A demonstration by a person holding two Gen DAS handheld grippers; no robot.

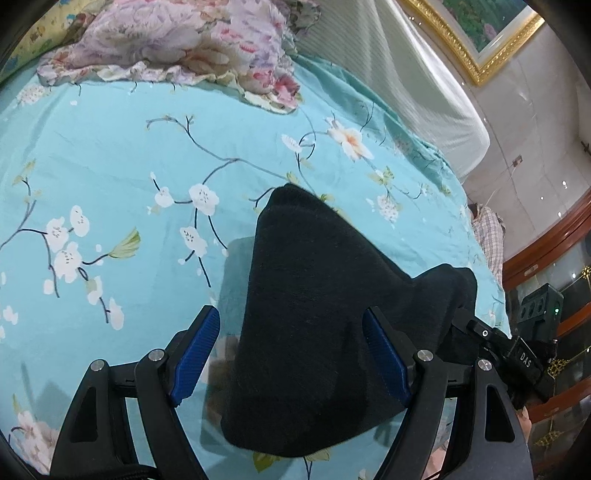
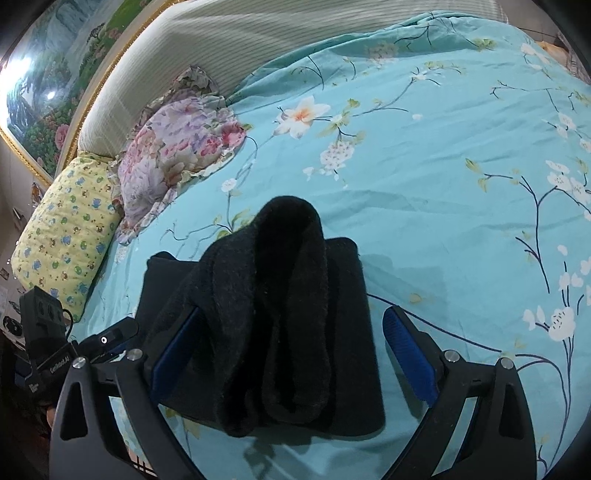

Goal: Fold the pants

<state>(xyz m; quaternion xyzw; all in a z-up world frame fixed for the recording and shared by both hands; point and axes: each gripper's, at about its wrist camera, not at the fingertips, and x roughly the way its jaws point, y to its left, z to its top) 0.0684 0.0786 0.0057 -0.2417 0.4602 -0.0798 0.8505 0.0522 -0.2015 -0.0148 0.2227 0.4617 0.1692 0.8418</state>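
The black pants (image 1: 310,314) lie in a folded bundle on the turquoise floral bedsheet (image 1: 110,166). My left gripper (image 1: 291,343) is open, its blue pads spread either side of the bundle, with cloth rising between them. In the right wrist view the pants (image 2: 273,332) show as a flat folded layer with a thick rolled fold on top. My right gripper (image 2: 295,343) is open around them; its left pad is partly hidden under the cloth. The other gripper shows at the frame edge in each view (image 1: 517,354) (image 2: 48,350).
A pink floral cloth (image 1: 177,44) and a yellow patterned pillow (image 2: 62,236) lie at the head of the bed. A padded headboard (image 1: 399,74) and a gold-framed painting (image 1: 480,33) stand behind. The bed edge and wooden furniture (image 1: 554,240) are on the right.
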